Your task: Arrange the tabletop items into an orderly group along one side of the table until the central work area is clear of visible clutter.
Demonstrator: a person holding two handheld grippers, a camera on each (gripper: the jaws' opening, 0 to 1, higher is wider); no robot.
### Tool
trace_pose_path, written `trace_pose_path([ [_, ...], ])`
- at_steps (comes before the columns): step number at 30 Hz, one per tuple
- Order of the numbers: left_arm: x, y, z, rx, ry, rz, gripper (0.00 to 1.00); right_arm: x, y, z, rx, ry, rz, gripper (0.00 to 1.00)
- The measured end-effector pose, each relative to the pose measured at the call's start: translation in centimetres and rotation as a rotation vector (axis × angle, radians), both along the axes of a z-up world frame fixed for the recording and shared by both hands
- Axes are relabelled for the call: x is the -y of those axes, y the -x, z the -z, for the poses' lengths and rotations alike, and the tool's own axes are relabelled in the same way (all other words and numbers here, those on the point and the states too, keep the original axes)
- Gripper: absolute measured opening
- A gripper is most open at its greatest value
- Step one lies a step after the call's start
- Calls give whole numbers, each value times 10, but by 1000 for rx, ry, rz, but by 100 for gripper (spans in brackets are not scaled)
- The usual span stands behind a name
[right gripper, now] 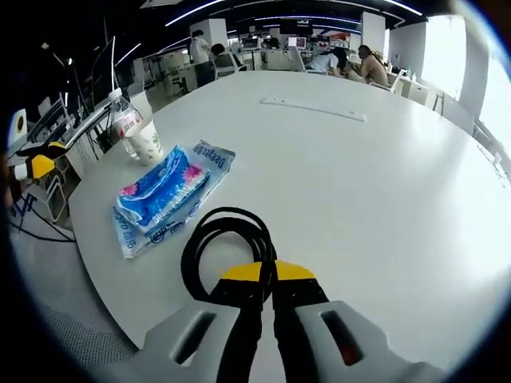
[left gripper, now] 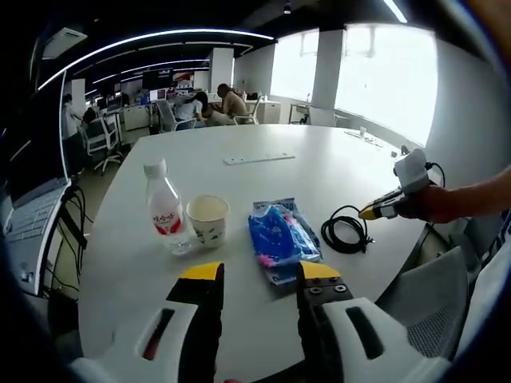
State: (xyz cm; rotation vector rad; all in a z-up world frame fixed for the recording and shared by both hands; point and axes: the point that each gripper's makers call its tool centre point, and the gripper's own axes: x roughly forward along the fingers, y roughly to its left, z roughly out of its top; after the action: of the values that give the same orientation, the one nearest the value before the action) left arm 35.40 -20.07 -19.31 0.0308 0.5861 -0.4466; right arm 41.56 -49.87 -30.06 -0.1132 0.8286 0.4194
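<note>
In the left gripper view a clear water bottle (left gripper: pixel 165 209) with a red label stands beside a paper cup (left gripper: pixel 207 218). A blue tissue pack (left gripper: pixel 281 238) lies to their right, then a coiled black cable (left gripper: pixel 345 231). My left gripper (left gripper: pixel 259 275) is open near the table's edge, short of the pack. My right gripper (right gripper: pixel 268 274) is shut on the black cable (right gripper: pixel 227 239), whose loop lies just ahead of it. The right gripper view also has the tissue pack (right gripper: pixel 164 191), cup (right gripper: pixel 146 142) and bottle (right gripper: pixel 124 120) at its left.
A white power strip (left gripper: pixel 258 159) lies mid-table on the large white table (left gripper: pixel 319 171). A grey mesh chair (left gripper: pixel 431 303) stands at the near right edge and a laptop (left gripper: pixel 32 215) sits on a desk at left. People sit at far desks.
</note>
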Motion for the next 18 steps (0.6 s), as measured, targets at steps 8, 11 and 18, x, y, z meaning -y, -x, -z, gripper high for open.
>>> trace_pose_path([
  [8, 0, -1, -1, 0, 2, -1, 35, 1, 0, 1, -3, 16, -8, 1],
  [11, -1, -2, -1, 2, 2, -5, 35, 1, 0, 1, -7, 25, -17, 1],
  [18, -3, -2, -1, 2, 2, -8, 35, 4, -3, -1, 1, 35, -21, 1],
])
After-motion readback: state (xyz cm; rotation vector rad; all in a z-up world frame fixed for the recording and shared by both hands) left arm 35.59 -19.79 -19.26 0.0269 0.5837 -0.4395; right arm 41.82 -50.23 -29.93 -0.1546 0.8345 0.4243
